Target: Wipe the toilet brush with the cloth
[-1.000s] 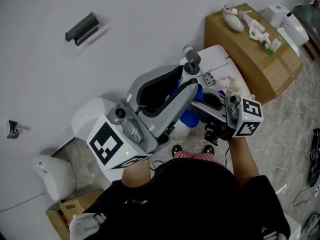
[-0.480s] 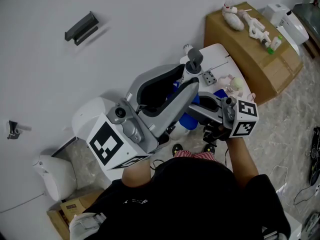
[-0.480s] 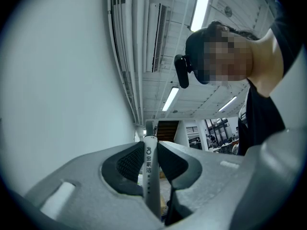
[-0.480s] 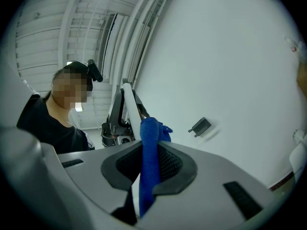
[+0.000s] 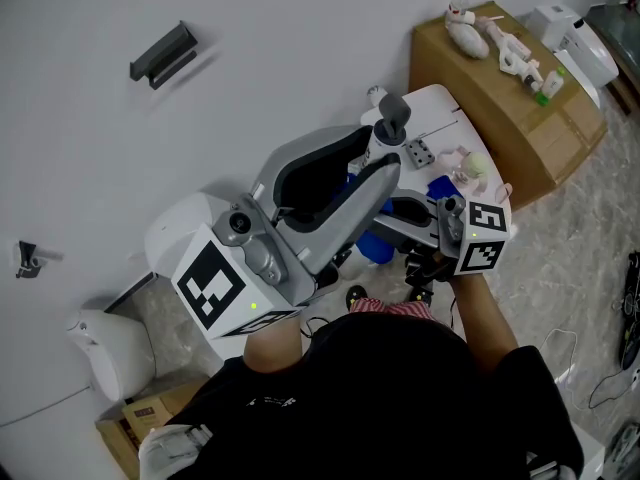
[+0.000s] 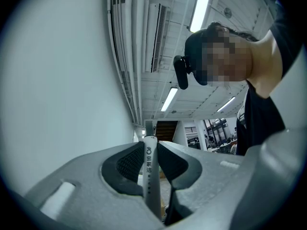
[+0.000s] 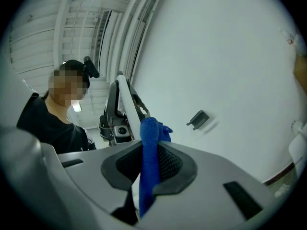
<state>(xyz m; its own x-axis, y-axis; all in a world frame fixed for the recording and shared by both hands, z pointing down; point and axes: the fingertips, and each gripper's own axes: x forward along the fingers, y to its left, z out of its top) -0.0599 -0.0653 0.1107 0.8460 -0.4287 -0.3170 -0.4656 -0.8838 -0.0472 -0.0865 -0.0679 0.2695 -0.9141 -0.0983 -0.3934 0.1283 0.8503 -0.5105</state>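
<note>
In the left gripper view the toilet brush's white handle (image 6: 149, 176) stands upright between the black pads, and my left gripper (image 6: 150, 150) is shut on it. The head view shows the left gripper (image 5: 372, 173) large in the middle, pointing up and to the right. My right gripper (image 7: 149, 152) is shut on a blue cloth (image 7: 149, 147) that sticks out past its tips. In the right gripper view the cloth's top lies against the white handle (image 7: 125, 97). From above, the right gripper (image 5: 400, 210) reaches in from the right under the left one, with blue cloth (image 5: 374, 246) hanging below.
A cardboard box (image 5: 520, 118) with small toys on it stands at the upper right. Beside it is a white surface (image 5: 440, 113) holding a die. A grey bracket (image 5: 165, 56) hangs on the white wall. White rounded fixtures (image 5: 175, 236) sit at the lower left.
The right gripper with the cloth has slid a little to the left and down along the handle. The left gripper and the brush have stayed still.
</note>
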